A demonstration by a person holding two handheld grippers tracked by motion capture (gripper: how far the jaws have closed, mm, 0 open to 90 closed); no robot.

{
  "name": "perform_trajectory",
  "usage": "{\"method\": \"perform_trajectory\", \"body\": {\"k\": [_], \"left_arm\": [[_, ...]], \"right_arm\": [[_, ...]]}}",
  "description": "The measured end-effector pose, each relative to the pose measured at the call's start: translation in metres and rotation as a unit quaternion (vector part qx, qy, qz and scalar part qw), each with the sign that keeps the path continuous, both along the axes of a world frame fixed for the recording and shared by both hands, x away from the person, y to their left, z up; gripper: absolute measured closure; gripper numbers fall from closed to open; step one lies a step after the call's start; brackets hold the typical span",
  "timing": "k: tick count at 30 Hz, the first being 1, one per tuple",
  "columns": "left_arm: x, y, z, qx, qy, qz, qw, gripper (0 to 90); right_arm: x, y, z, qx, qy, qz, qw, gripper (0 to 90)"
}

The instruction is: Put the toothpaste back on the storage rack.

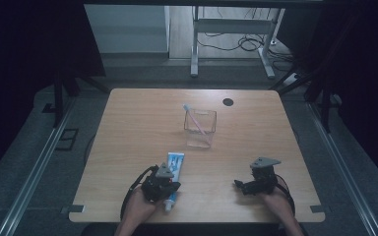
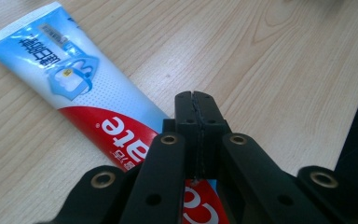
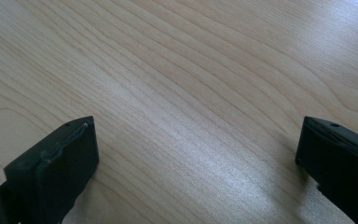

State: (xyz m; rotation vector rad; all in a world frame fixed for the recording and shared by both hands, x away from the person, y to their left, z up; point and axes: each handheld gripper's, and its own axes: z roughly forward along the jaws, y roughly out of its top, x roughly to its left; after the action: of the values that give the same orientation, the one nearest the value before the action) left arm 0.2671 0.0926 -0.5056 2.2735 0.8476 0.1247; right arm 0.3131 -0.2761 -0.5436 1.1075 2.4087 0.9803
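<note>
The left tool point(image 1: 171, 185), jaws shut on nothing, sits over the tube point(image 2: 70, 79). The tube's long side runs toward the cup point(image 1: 200, 129). The right tool point(image 1: 238, 184) is wide open, well apart.

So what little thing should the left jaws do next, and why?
Probably open up. The left gripper has its jaws pressed together with nothing between them, and the toothpaste tube lies flat on the table just beside and under them. Shut jaws cannot take the tube, so spreading them first seems right. The clear cup with a toothbrush stands farther off.
</note>
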Motion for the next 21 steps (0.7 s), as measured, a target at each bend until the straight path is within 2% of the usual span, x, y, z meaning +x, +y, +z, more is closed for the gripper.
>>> {"method": "perform_trajectory", "body": {"k": [4, 8, 11, 15, 21], "left_arm": [[0.001, 0.0, 0.0, 0.002, 0.01, -0.001, 0.9999, 89.5], [-0.001, -0.005, -0.002, 0.016, 0.015, -0.008, 0.9997, 89.5], [0.0, -0.006, -0.003, 0.024, 0.013, -0.005, 0.9996, 89.5], [0.003, -0.001, -0.003, 0.037, 0.008, 0.005, 0.9993, 89.4], [0.009, 0.012, -0.003, 0.035, 0.008, 0.018, 0.9992, 88.8]], "right_arm": [[0.0, 0.0, 0.0, 0.0, 0.0, 0.0, 1.0, 0.0], [0.0, 0.0, 0.0, 0.0, 0.0, 0.0, 1.0, 0.0], [0.0, 0.0, 0.0, 0.0, 0.0, 0.0, 1.0, 0.0], [0.0, 0.0, 0.0, 0.0, 0.0, 0.0, 1.0, 0.0], [0.0, 0.0, 0.0, 0.0, 0.0, 0.0, 1.0, 0.0]]}}
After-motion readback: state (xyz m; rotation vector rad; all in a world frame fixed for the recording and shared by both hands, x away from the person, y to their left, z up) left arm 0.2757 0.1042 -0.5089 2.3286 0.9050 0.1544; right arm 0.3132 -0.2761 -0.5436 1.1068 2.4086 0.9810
